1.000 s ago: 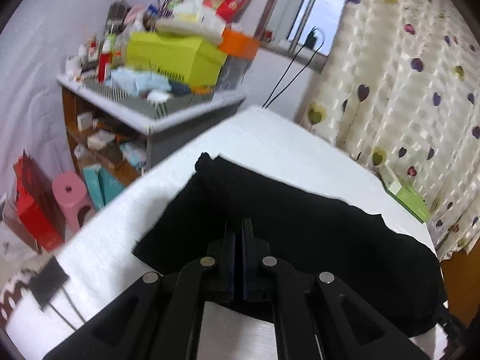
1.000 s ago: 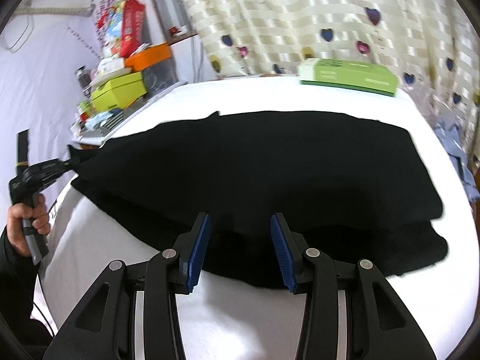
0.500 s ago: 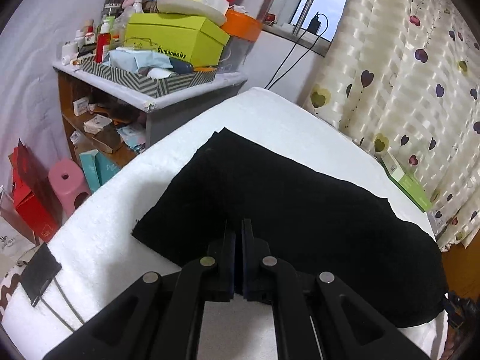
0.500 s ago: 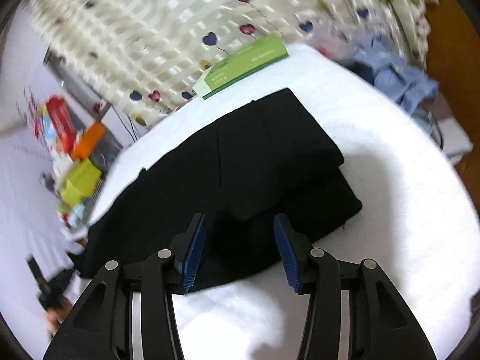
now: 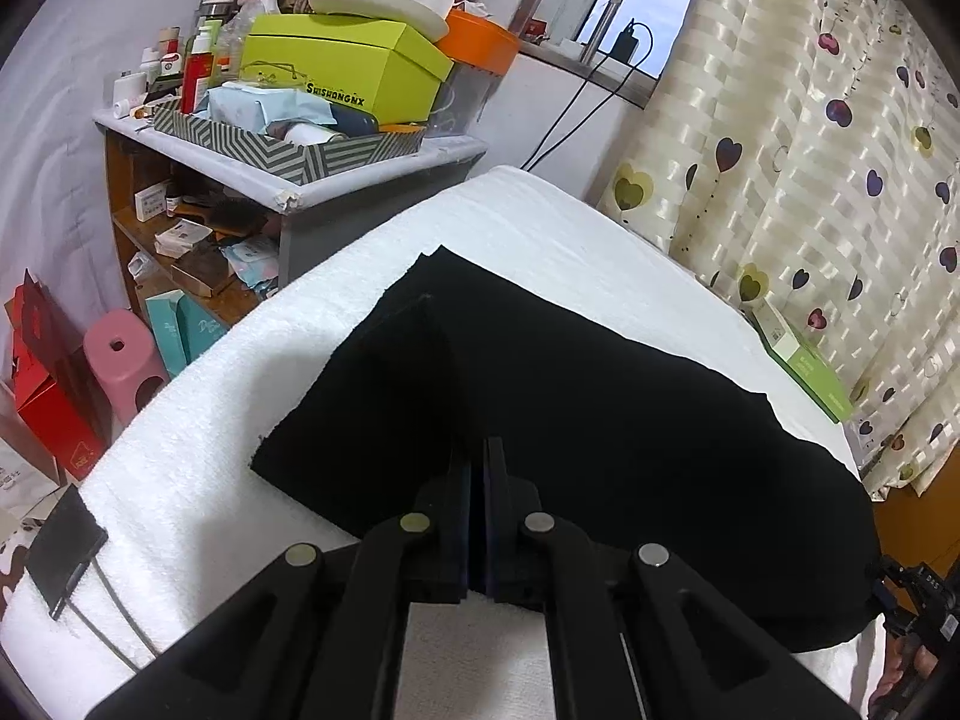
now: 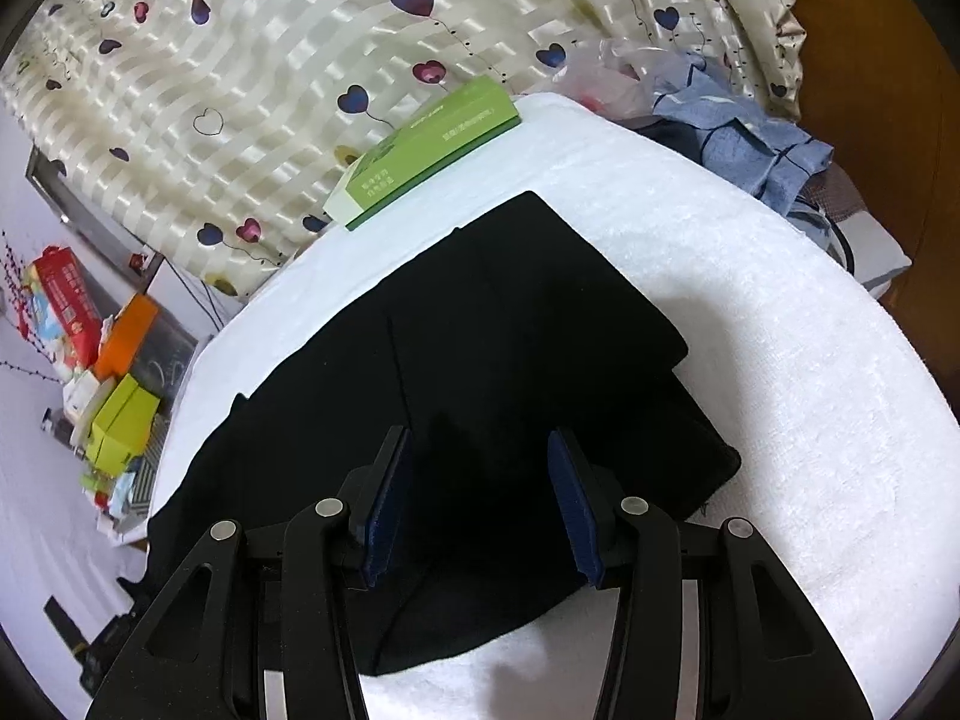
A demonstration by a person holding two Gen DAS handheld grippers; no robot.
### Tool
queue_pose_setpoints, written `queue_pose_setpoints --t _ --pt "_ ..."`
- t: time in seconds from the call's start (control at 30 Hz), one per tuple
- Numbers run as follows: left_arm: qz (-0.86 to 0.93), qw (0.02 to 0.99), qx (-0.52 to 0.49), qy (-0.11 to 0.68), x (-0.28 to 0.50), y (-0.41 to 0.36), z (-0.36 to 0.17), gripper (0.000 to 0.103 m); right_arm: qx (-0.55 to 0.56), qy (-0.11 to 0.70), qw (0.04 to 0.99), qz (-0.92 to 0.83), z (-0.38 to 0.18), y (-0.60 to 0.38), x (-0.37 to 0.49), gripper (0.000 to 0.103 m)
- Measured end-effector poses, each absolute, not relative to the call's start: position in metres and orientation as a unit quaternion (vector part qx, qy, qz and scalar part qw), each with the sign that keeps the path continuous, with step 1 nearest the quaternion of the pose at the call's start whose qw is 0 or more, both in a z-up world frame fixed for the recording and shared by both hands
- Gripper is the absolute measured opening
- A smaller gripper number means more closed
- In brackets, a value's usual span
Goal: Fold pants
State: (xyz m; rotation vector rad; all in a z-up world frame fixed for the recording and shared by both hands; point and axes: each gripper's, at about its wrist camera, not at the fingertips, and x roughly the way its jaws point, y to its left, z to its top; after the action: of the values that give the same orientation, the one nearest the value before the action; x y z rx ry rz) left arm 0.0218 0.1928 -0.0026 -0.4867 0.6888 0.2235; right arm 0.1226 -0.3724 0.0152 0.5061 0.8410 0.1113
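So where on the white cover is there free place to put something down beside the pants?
The white cover is bare to the right of the black pants, up to the blue clothes. A narrower bare strip runs between the pants and the shelf. Near the curtain, the green box takes part of the room. The shelf top is crowded.

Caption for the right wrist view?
Right gripper, jaws open, over folded black pants on white bed.

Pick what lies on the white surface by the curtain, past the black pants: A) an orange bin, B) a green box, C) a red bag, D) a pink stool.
B: a green box rests on the white surface beyond the black pants, against the curtain.
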Motion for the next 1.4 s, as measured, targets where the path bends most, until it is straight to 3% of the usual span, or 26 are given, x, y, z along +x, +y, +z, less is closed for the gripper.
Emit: queue_pose_setpoints --t 0.07,0.13,0.3,0.37,0.43,0.47,0.63,0.67,0.7,0.73,0.83,1.17,1.4 --pt "0.107 0.907 -0.236 0.333 0.022 0.193 -0.002 0.004 0.234 0.392 0.888 0.055 0.015 -0.371 0.124 0.047" --pt "0.106 0.907 -0.235 0.332 0.022 0.192 -0.002 0.004 0.227 0.395 0.89 0.03 0.012 -0.374 0.125 0.013" --pt "0.105 0.91 -0.229 0.331 0.02 0.191 0.0 0.004 0.259 0.379 0.888 0.032 0.022 -0.399 0.114 0.012" --pt "0.104 0.909 -0.23 0.332 0.021 0.191 -0.001 0.004 0.264 0.381 0.886 0.012 0.023 -0.41 0.116 0.022" --pt "0.103 0.908 -0.231 0.333 0.021 0.191 -0.001 0.004 0.267 0.388 0.882 -0.005 0.02 -0.42 0.121 0.046" --pt "0.103 0.908 -0.23 0.333 0.021 0.191 -0.001 0.004 0.27 0.389 0.881 -0.007 0.018 -0.424 0.124 0.05" --pt "0.104 0.908 -0.23 0.334 0.022 0.191 -0.001 0.004 0.239 0.41 0.88 0.017 0.013 -0.42 0.144 0.052" --pt "0.104 0.908 -0.229 0.335 0.022 0.19 -0.001 0.004 0.236 0.413 0.879 0.021 0.013 -0.419 0.146 0.051" --pt "0.104 0.909 -0.227 0.335 0.022 0.19 -0.001 0.004 0.227 0.412 0.883 0.018 0.015 -0.417 0.149 0.041" --pt "0.105 0.909 -0.224 0.334 0.022 0.189 0.0 0.004 0.211 0.409 0.888 0.009 0.016 -0.416 0.149 0.023" --pt "0.104 0.913 -0.215 0.33 0.023 0.188 0.005 0.004 0.204 0.387 0.899 0.007 0.028 -0.42 0.144 0.011" --pt "0.084 0.926 -0.221 0.294 0.013 0.196 0.036 0.004 0.228 0.341 0.911 0.05 0.067 -0.418 0.108 0.007" --pt "0.102 0.905 -0.231 0.343 0.012 0.205 -0.004 0.004 0.224 0.392 0.892 0.02 0.016 -0.431 0.102 0.008"
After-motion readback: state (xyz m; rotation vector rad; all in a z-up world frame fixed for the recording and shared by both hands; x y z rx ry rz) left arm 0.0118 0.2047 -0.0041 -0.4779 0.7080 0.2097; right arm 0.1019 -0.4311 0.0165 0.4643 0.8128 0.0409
